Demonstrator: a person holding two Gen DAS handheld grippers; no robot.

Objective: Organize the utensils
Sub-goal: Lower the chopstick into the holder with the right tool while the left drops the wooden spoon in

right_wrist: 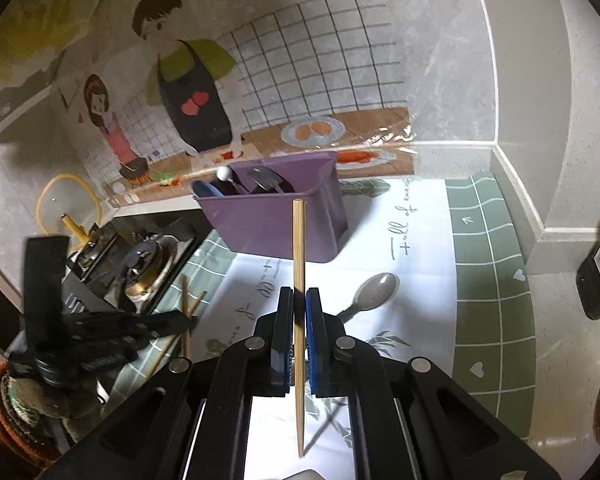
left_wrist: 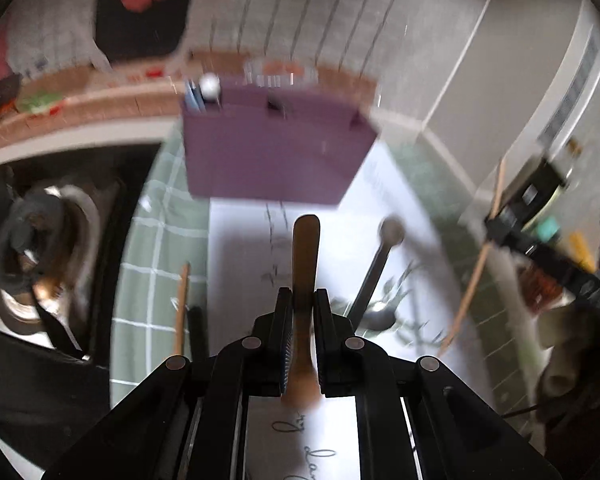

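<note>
- My left gripper [left_wrist: 303, 300] is clamped on a wooden spoon [left_wrist: 306, 256], handle pointing toward the purple holder [left_wrist: 276, 152]; the left view is blurred, so I judge the grip firm but can't swear to it.
- My right gripper [right_wrist: 299, 304] pinches a single chopstick [right_wrist: 299, 248], upright between the pads.
- Already in the holder: a white-tipped utensil [right_wrist: 223, 173] and a metal piece [right_wrist: 266, 178].
- Left on the mat [right_wrist: 420, 240]: a metal spoon [right_wrist: 374, 290] and more chopsticks [right_wrist: 188, 308] near the stove [right_wrist: 148, 264].
- I'd say roughly midway: two items in hand, several lying loose.
</note>
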